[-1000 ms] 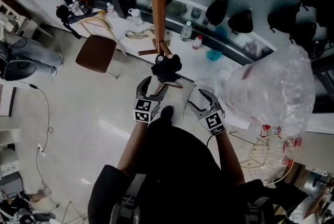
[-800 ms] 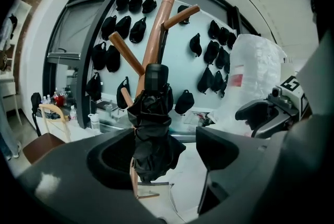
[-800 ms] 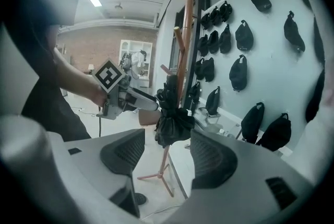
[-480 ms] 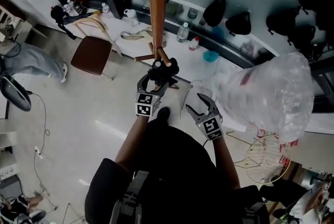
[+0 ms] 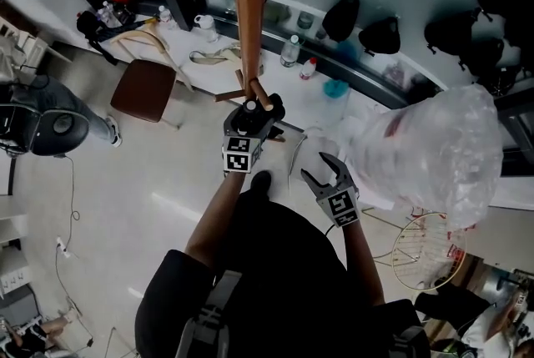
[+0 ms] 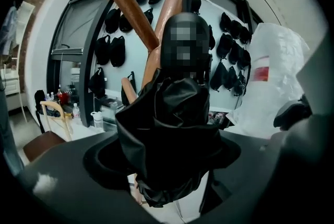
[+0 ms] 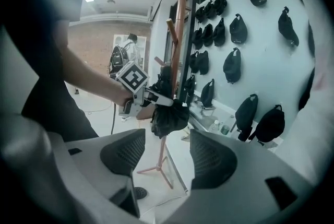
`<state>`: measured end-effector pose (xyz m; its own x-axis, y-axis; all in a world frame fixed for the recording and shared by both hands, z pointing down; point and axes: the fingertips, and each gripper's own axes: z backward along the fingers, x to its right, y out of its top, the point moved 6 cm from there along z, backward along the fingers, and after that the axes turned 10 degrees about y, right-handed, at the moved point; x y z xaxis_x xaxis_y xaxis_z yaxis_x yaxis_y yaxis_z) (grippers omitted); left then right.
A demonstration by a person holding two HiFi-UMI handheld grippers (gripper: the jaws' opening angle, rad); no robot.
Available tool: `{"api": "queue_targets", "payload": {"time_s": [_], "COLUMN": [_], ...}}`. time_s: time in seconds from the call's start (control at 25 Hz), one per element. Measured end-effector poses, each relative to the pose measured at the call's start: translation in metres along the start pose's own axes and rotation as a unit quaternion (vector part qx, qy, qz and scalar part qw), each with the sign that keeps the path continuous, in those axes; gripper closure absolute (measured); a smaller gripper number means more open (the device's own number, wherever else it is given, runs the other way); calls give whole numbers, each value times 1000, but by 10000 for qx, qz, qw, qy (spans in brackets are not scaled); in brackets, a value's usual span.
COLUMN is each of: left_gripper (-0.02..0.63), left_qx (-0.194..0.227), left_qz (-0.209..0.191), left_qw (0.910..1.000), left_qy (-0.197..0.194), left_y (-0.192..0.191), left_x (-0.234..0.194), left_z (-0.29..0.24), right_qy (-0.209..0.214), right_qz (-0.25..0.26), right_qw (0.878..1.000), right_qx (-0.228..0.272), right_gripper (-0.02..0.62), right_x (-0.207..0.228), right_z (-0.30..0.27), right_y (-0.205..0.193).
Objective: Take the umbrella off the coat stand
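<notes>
Left gripper (image 5: 248,124) arrives at the umbrella (image 6: 172,134)
Its jaws have just been opening wide and straddle it on the coat stand (image 5: 250,14), apparently unclamped; right gripper (image 7: 167,152) gapes empty.

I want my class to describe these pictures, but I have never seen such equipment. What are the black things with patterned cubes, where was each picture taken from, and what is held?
A person holds a pair of tongs in each hand; the patterned cubes are part of them. The head view comes from a camera on the person's head, looking down; the two gripper views ride on the tongs and look along their jaws. The left tongs are at a black folded umbrella hanging on the wooden coat stand. Their jaws have just been opening, and the umbrella stands between them, not clamped. The right tongs are open and empty. On the floor stands a chair with a brown seat.
</notes>
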<state>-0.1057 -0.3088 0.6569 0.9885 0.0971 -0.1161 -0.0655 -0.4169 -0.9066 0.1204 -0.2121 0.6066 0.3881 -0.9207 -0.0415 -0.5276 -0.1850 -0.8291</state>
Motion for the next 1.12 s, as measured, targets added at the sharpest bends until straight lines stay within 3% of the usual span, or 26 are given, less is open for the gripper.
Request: {"api": "queue_targets", "payload": {"time_s": [0.32, 0.72, 1.12], "left_gripper": [212, 318, 324], "left_qx": [-75, 24, -22], "left_qz": [24, -39, -259], "left_qw": [9999, 9999, 9997], "left_qy": [-134, -150, -35], "left_y": [-1, -2, 3], "left_x": [2, 0, -1], "left_z": [-10, 0, 7], "right_qy": [35, 63, 117], "right_qz": [40, 85, 44], "right_qw": [9999, 9999, 9998], "right_qx": [-97, -122, -134], "right_gripper": [330, 336, 339], "right_x": [-3, -5, -12], "right_z": [0, -2, 2], "right_y": [-3, -2, -7]}}
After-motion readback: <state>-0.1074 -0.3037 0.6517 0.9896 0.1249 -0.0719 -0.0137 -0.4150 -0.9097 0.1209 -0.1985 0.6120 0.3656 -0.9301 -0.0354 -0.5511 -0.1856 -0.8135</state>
